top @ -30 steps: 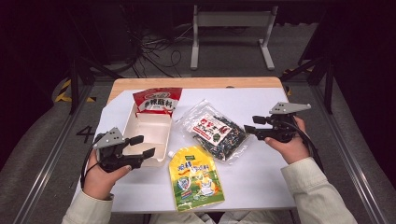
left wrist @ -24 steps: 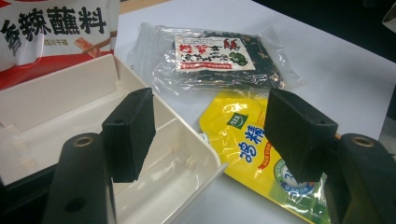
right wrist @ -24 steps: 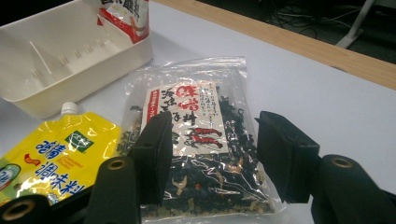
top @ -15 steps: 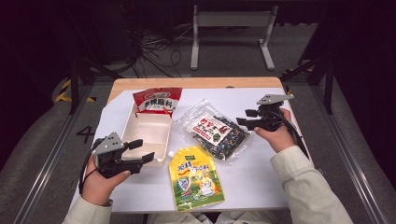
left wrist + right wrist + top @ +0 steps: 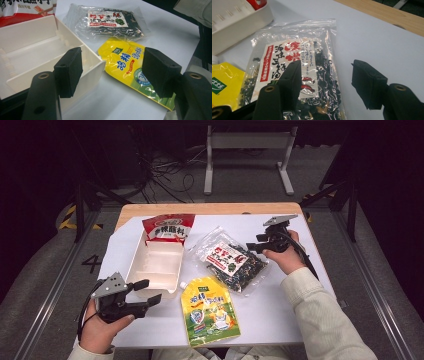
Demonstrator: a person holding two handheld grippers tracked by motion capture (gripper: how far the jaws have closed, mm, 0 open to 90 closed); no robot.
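On the counter (image 5: 300, 320) a divided tray (image 5: 155, 265) lies at the left. A sealed snack bag (image 5: 167, 227) rests at the tray's far end, its near edge overlapping the tray's far rim. Right of the tray lies a clear bag of dried seaweed (image 5: 231, 261), set at a slant. Near of both, between them, lies a spouted pouch (image 5: 207, 312), its cap just beside the tray's near right corner. The left gripper (image 5: 147, 294) hangs at the tray's near end; the right gripper (image 5: 252, 243) sits at the seaweed bag's far right edge.

Dark grey floor (image 5: 45, 270), tangled cables (image 5: 165, 172)
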